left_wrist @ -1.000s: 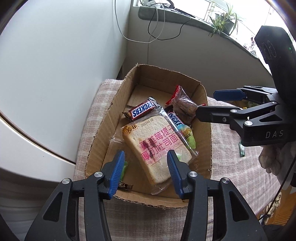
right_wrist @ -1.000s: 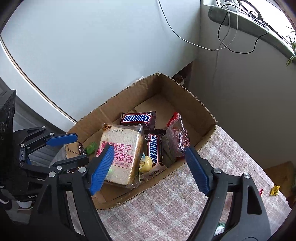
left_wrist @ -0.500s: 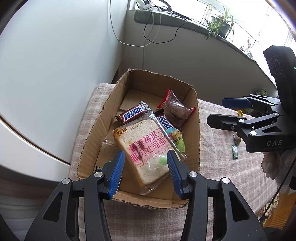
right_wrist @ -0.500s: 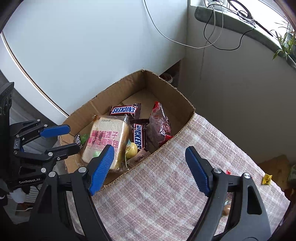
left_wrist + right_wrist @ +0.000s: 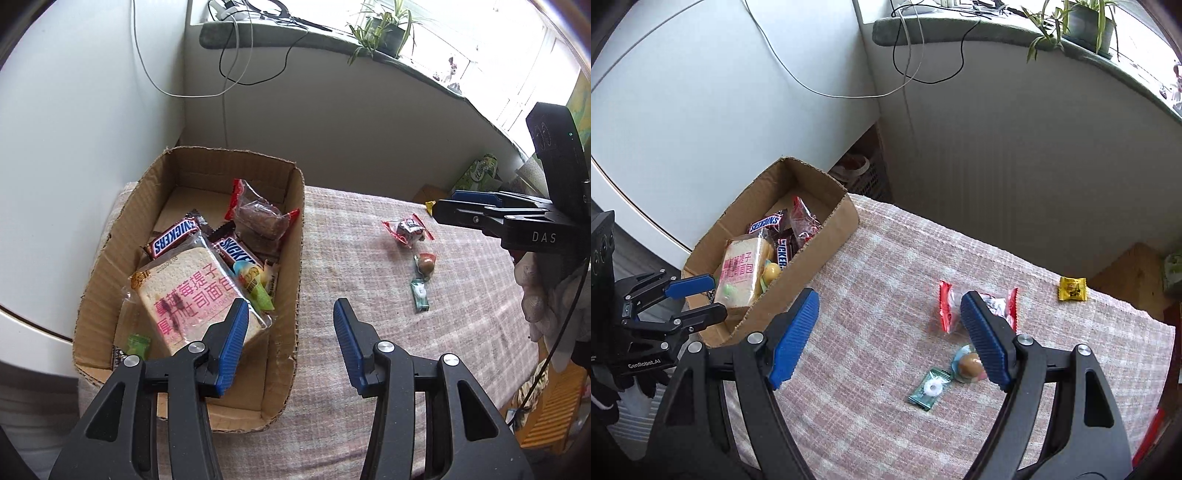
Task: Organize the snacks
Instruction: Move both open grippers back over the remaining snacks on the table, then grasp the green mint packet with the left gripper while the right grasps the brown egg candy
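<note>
A: Where do the snacks lie?
B: Mostly in the cardboard box (image 5: 192, 258), at nine o'clock on the checked cloth (image 5: 886, 280); a mint (image 5: 931, 388) and perhaps a lollipop (image 5: 968, 364) stay outside.
A: Tongs?
B: Left gripper (image 5: 286, 343) and right gripper (image 5: 890, 336): both apart, empty.

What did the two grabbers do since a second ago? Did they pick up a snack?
No. Both swung away from the cardboard box toward the loose candies on the cloth: the right gripper now hangs by the red-wrapped candy, and the left gripper straddles the box's wall. Both stayed open and empty; the snacks lie unmoved.
</note>
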`<action>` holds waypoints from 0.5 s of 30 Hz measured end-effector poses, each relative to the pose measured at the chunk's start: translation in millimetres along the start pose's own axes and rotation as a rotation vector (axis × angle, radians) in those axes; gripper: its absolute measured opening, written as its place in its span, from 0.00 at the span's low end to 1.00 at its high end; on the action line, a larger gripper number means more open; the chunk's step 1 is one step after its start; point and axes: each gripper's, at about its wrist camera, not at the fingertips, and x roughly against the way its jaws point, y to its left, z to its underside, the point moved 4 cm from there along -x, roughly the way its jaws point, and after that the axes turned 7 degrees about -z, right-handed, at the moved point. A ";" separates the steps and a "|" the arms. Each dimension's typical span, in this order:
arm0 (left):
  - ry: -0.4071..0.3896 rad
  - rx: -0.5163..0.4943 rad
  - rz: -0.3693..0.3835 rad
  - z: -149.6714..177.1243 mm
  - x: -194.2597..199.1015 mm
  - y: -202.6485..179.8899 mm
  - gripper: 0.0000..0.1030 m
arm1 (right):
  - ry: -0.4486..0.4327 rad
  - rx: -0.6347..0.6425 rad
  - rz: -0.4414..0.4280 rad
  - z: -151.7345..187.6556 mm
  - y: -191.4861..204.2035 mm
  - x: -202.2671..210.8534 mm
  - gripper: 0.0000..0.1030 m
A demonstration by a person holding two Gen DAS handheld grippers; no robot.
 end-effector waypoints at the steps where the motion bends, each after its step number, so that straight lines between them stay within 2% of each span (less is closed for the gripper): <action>1: 0.005 -0.009 0.010 0.0 -2.3 -6.2 0.45 | 0.014 -0.011 0.016 3.7 -8.9 0.8 0.79; 7: 0.032 -0.050 0.066 3.1 -17.9 -46.0 0.45 | 0.078 -0.124 0.056 30.0 -56.2 2.2 0.79; 13: 0.065 -0.077 0.133 8.2 -36.6 -88.4 0.45 | 0.120 -0.272 0.021 51.7 -83.1 -5.9 0.79; 15: 0.080 -0.089 0.156 10.5 -43.8 -102.5 0.45 | 0.132 -0.321 0.005 54.0 -87.2 -11.8 0.75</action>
